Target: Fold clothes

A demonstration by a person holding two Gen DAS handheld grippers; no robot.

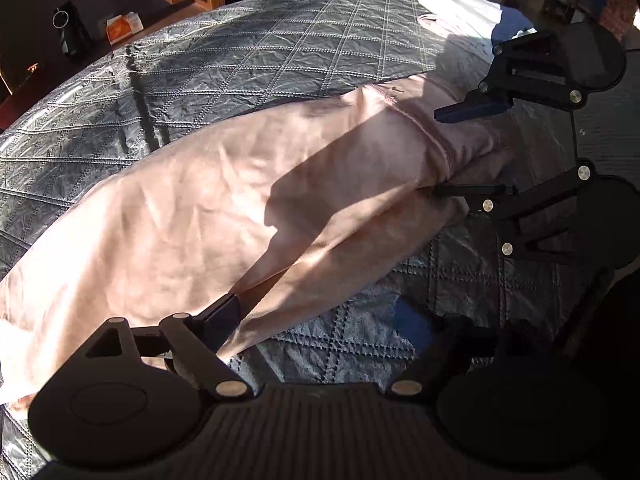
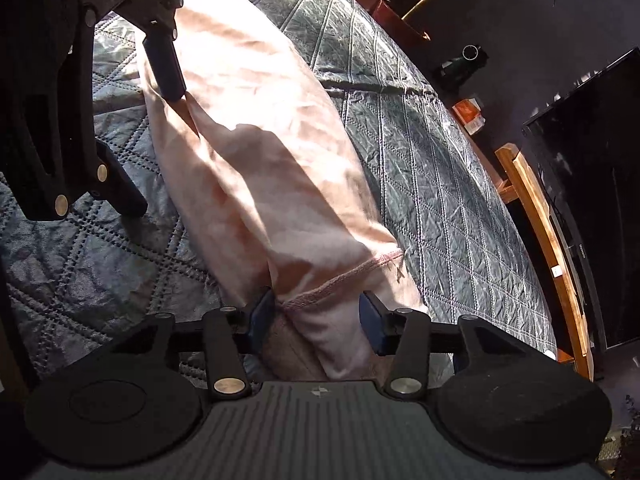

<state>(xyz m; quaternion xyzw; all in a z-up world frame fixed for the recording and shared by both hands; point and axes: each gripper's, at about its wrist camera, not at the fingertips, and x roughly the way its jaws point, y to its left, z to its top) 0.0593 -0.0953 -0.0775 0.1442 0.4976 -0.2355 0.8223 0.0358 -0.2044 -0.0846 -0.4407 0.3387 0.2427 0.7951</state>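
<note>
- Found fingers of the left gripper set wide in the left wrist view, pressing on nothing. Made out only the near-side finger; lost its partner in deep shadow.
- Saw the pink garment stretching away from that finger as one long band on the grey quilt, its edge just beside the pad.
- Spotted the right gripper at the far hemmed end, parted about halfway, with the hem lying between its two fingers.
- Judged the lengthwise fold as laid down and let go; judged the crosswise folds as not yet done.
- Noticed a white cloth beyond the right gripper, possibly more laundry; could not tell its kind.
- Turned to the right wrist view: saw the right gripper half parted with the stitched hem loose between the pads, not visibly pinched.
- Followed the garment straight ahead from those fingers to the left gripper, spread wide, one fingertip touching a pucker in the cloth, the other off on the quilt.
- Could not see the garment's nearest end, cut off under the right gripper's body, nor count the layers in the band.
</note>
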